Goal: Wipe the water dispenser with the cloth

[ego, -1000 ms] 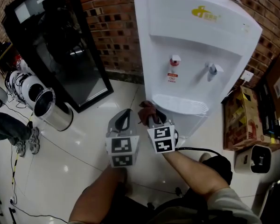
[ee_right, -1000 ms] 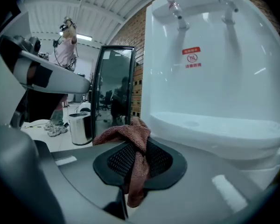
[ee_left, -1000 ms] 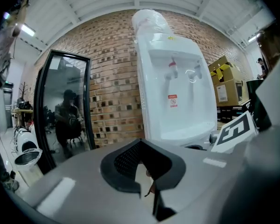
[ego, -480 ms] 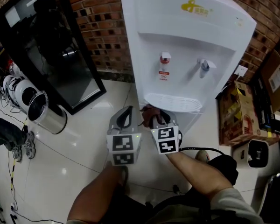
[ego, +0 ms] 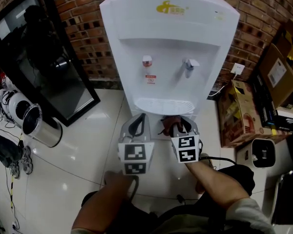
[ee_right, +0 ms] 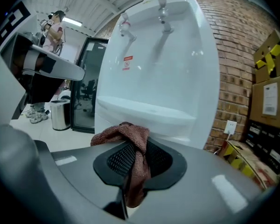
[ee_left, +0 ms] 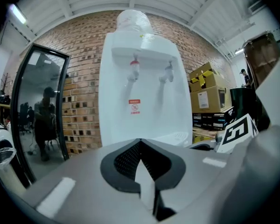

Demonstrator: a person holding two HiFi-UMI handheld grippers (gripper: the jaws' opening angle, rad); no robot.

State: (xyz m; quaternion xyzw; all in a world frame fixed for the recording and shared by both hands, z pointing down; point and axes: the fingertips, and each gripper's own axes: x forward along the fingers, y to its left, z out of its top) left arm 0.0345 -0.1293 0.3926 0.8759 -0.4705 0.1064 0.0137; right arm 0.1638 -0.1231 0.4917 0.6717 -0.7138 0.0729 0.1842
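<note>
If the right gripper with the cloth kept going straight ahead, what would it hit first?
Probably the water dispenser, around its drip tray; the cloth in the right gripper would touch first.

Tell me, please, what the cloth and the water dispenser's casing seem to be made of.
The cloth: likely microfibre terry, matte reddish-brown; nubby pile, limp drape. The water dispenser: probably moulded plastic, smooth semi-gloss white; soft highlights, rounded edges.
</note>
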